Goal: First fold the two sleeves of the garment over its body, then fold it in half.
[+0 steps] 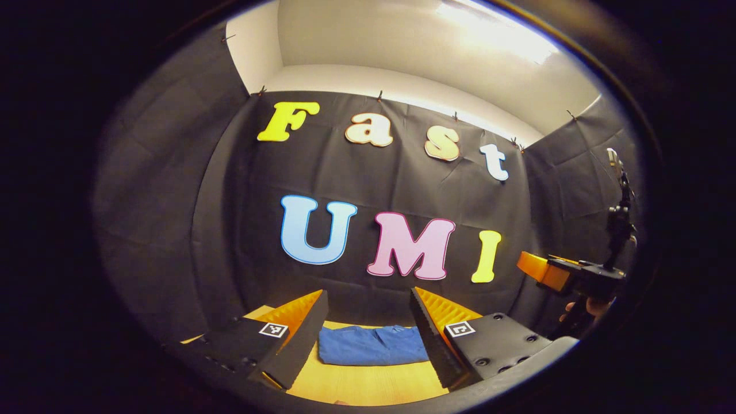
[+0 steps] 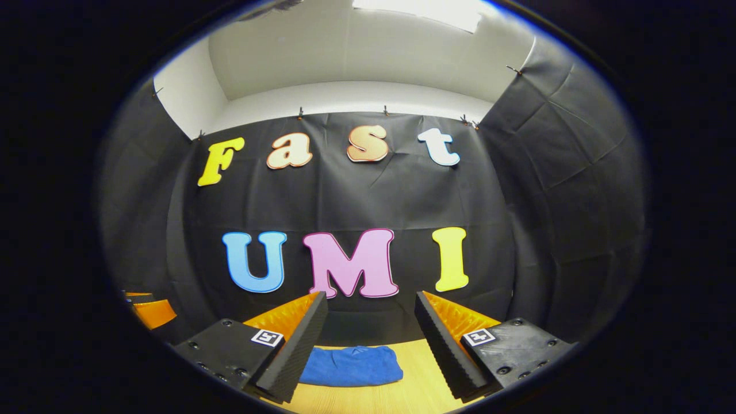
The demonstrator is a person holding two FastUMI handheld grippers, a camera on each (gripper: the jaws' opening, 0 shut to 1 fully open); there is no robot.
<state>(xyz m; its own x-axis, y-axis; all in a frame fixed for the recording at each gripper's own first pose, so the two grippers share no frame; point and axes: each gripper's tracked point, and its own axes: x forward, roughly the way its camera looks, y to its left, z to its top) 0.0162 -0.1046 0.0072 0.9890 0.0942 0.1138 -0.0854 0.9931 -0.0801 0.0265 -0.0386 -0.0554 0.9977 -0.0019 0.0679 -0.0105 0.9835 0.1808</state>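
Left gripper (image 1: 368, 322): held up and level above the table, fingers spread wide, nothing between them.
Right gripper (image 2: 371, 325): likewise raised, fingers spread wide, pinching nothing; seen too from the left gripper view, off to the side (image 1: 537, 270), with part of a hand (image 1: 586, 307) under its body.
Table (image 1: 368, 385): pale wood, showing below and just past both sets of fingers.
Garment (image 1: 374, 345): blue, lying on the table ahead of the left gripper, framed in the gap between its fingers, touching neither; in the right gripper view (image 2: 351, 365) ahead and toward that gripper's left finger, partly behind it.
Garment shape: compact rectangle with rounded, stacked edges; no sleeve sticking out to either side.
Sleeve folds: judged done, since nothing hangs loose beside the body.
Half fold: judged done as well, from the short, thick bundle; layers inside hidden, so neatness impossible to confirm.
Left to do: apparently nothing beyond pulling away; both grippers already apart from the cloth.
Booth wall (image 2: 368, 201): black cloth, well beyond the garment.
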